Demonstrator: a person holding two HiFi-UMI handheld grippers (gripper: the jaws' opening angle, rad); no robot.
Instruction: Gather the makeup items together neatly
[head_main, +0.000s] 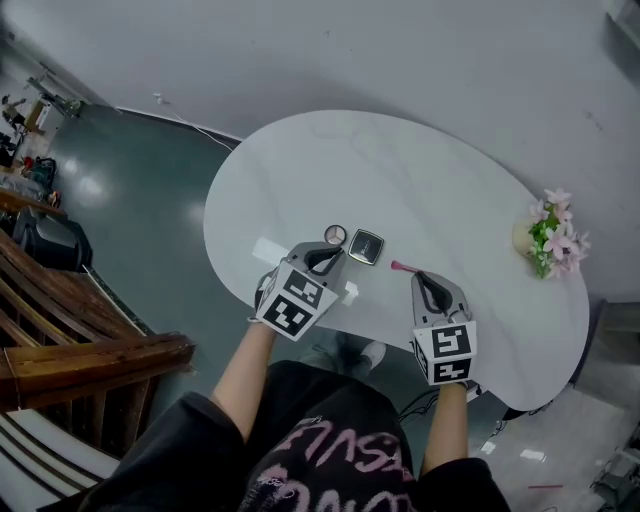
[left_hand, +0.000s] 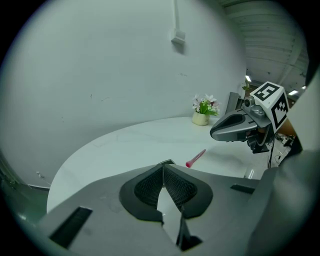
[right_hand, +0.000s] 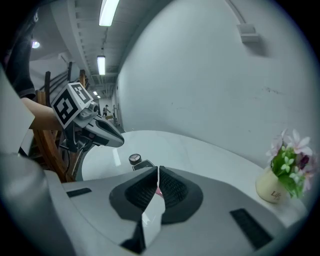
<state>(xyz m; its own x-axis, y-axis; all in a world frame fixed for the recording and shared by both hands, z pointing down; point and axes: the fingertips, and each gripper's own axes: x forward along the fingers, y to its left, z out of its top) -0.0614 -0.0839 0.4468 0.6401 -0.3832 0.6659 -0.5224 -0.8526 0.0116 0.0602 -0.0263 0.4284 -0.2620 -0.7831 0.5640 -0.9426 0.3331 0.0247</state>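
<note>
Three makeup items lie on the white table (head_main: 400, 170): a small round compact (head_main: 335, 235), a square black compact (head_main: 366, 247) right beside it, and a pink stick (head_main: 403, 267) a little to their right. My left gripper (head_main: 327, 257) hovers just in front of the two compacts, shut and empty. My right gripper (head_main: 425, 283) is also shut and empty, just in front of the pink stick. In the left gripper view the pink stick (left_hand: 195, 157) lies beyond the closed jaws. The right gripper view shows the round compact (right_hand: 134, 158) and the square compact (right_hand: 142, 164).
A small pot of pink flowers (head_main: 548, 235) stands near the table's right edge. The table's front edge runs just under both grippers. Wooden benches (head_main: 60, 330) stand on the floor to the left.
</note>
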